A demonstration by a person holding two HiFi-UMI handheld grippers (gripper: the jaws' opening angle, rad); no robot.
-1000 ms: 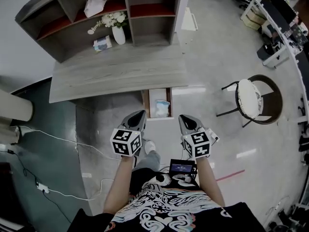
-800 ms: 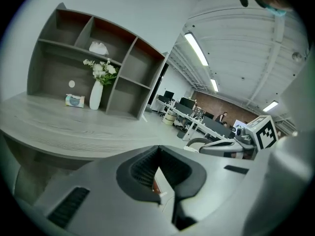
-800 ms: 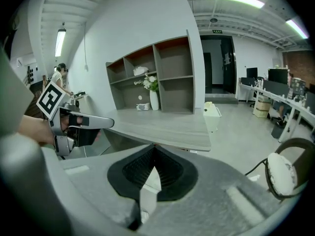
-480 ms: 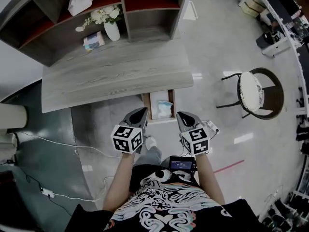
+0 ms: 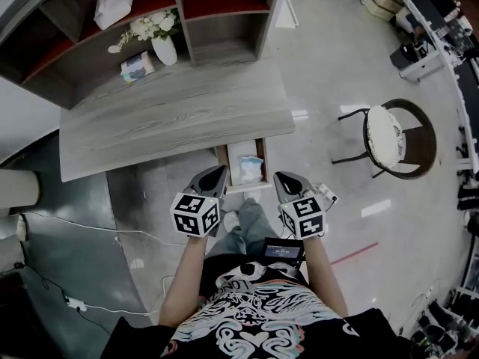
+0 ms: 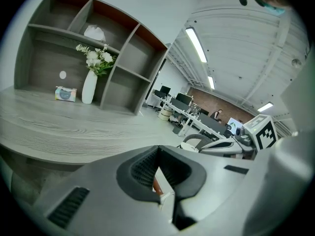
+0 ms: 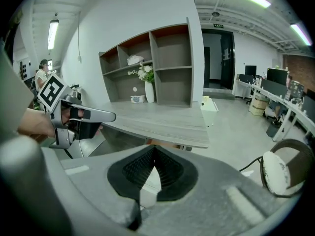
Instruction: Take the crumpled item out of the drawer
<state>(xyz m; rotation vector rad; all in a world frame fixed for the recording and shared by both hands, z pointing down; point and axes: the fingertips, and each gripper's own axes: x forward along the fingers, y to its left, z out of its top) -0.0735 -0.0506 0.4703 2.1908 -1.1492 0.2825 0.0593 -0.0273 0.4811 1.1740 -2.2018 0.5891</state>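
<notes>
Your left gripper (image 5: 218, 173) and right gripper (image 5: 281, 179) hover just short of the open wooden drawer (image 5: 224, 159) under the desk's front edge.
A pale, blue-tinged crumpled item (image 5: 251, 169) lies inside; both grippers are clenched on nothing.

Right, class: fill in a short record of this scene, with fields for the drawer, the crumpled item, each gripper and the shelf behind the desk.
drawer: pale open drawer, pulled out from under the grey wood-grain desk
item: crumpled pale blue-and-white item, lying inside the drawer
left: left gripper, fingers together, holding nothing, by the drawer's left side
right: right gripper, fingers together, holding nothing, by the drawer's right side
shelf: white vase of flowers standing in the open shelf unit
task: item not yet touched
</notes>
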